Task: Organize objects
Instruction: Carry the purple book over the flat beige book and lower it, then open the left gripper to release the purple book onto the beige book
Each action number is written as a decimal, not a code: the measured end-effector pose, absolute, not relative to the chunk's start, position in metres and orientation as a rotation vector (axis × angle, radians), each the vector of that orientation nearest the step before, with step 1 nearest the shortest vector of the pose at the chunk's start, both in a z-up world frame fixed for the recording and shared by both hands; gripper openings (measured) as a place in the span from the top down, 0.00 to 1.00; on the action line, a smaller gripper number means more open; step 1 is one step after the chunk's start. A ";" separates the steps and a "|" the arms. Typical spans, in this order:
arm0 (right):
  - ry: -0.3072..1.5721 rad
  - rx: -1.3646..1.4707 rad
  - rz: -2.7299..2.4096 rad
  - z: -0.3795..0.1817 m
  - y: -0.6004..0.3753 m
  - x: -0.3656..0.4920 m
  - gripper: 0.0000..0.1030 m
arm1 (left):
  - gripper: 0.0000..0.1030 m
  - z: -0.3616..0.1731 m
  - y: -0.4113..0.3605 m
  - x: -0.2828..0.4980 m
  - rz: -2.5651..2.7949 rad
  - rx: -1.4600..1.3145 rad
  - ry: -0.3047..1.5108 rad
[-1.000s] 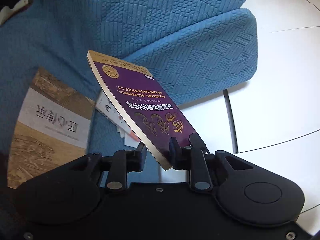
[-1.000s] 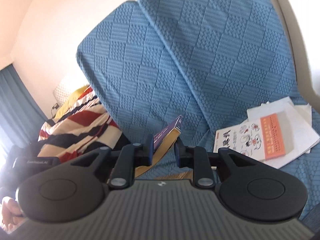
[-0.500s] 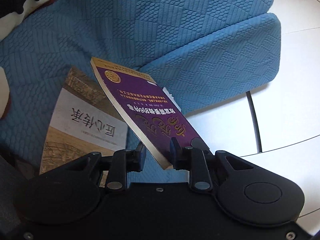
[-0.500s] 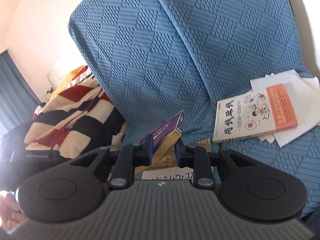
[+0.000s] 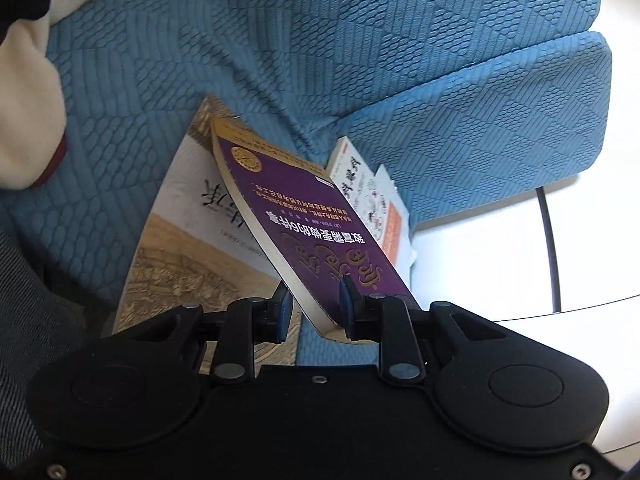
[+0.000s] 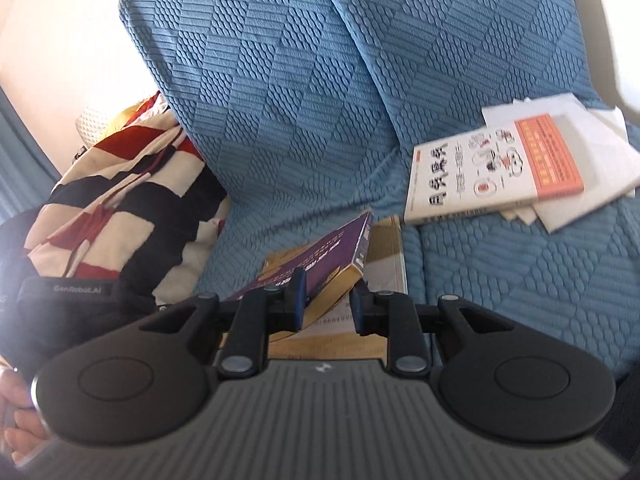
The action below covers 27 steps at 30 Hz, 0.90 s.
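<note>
1. The left gripper (image 5: 314,310) fills the bottom of the left wrist view. Its two fingers (image 5: 282,312) are close together and pinch the near corner of a purple book (image 5: 304,236).
2. The purple book tilts up and away toward the middle of the frame. Its cover has gold letters, and its cream page edge faces the lower left.
3. In the right wrist view, the right gripper (image 6: 328,306) sits at the bottom. Its fingers (image 6: 298,300) are close together too, and they hold the other end of the same purple book (image 6: 320,252), near its yellow edge.
4. Both grippers hold this one book in the air, just above a tan book (image 5: 192,264) that lies flat on the blue sofa (image 5: 360,60).
5. The tan book has a white band with dark letters. It shows under the purple book in the right wrist view as well (image 6: 386,256).
6. A white book (image 6: 492,172) with an orange block lies on the sofa seat in the right middle of the right wrist view. Some white papers (image 6: 592,200) stick out from under it.
7. A striped cloth (image 6: 120,200) in red, black and cream lies at the left of that view.
8. A hand (image 6: 16,416) shows at the lower left edge.
9. A white floor (image 5: 500,248) shows at the right of the left wrist view.
</note>
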State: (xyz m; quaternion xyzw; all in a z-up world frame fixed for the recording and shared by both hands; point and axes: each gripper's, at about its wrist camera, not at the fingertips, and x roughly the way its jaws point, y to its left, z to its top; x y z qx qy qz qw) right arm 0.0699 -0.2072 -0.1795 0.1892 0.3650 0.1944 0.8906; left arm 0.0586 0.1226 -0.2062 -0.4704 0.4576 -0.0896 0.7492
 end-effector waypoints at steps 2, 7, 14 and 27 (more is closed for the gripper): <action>0.772 0.400 0.406 -0.184 -0.207 0.068 0.75 | 0.78 -0.207 0.122 0.058 -0.170 -1.018 1.018; 0.817 0.438 0.398 -0.196 -0.207 0.062 0.75 | 0.78 -0.212 0.117 0.058 -0.121 -0.951 1.062; 0.925 0.493 0.395 -0.217 -0.206 0.059 0.74 | 0.78 -0.223 0.109 0.054 -0.030 -0.891 1.116; 1.094 0.548 0.378 -0.231 -0.211 0.058 0.66 | 0.67 -0.236 0.106 0.056 0.040 -0.811 1.190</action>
